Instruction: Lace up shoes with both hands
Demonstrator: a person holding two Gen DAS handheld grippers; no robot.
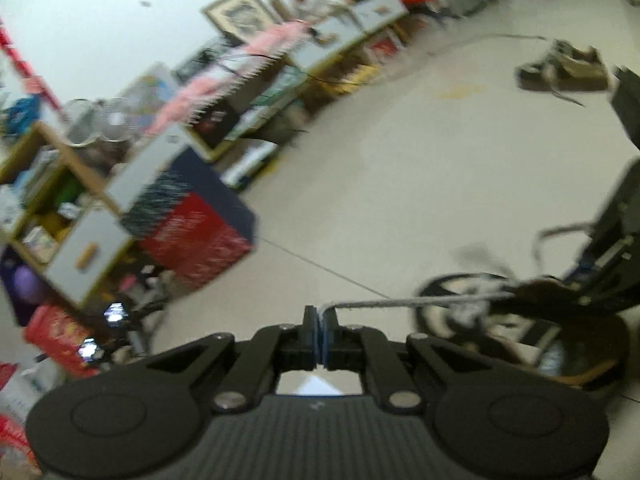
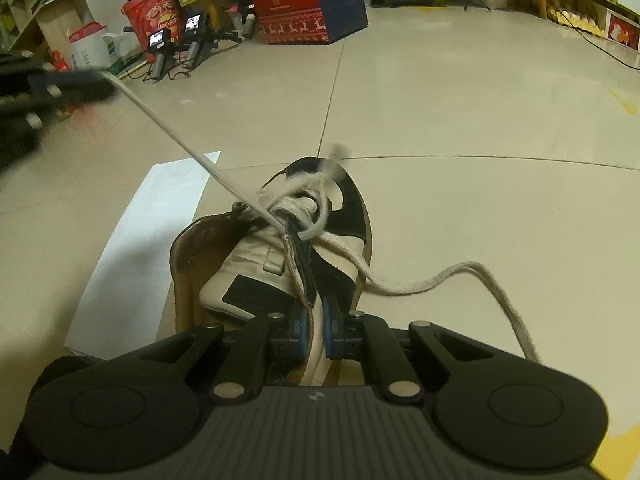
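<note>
Left claw (image 1: 320,322) grips taut lace (image 2: 180,142); pull steady while right claw (image 2: 315,322) pins shoe (image 2: 256,272) tongue.

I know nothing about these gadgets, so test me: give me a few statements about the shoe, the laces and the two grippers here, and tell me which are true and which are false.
1. The left gripper pinches a pale grey shoelace pulled taut from the black and cream sneaker. True.
2. The right gripper is clamped on a loose lace end. False: its pads press on the sneaker's cream tongue.
3. The sneaker stands on a wooden table. False: it stands on the beige tiled floor.
4. A white paper sheet lies beside the sneaker. True.
5. The second lace end is also pulled tight. False: it lies slack on the floor.
</note>
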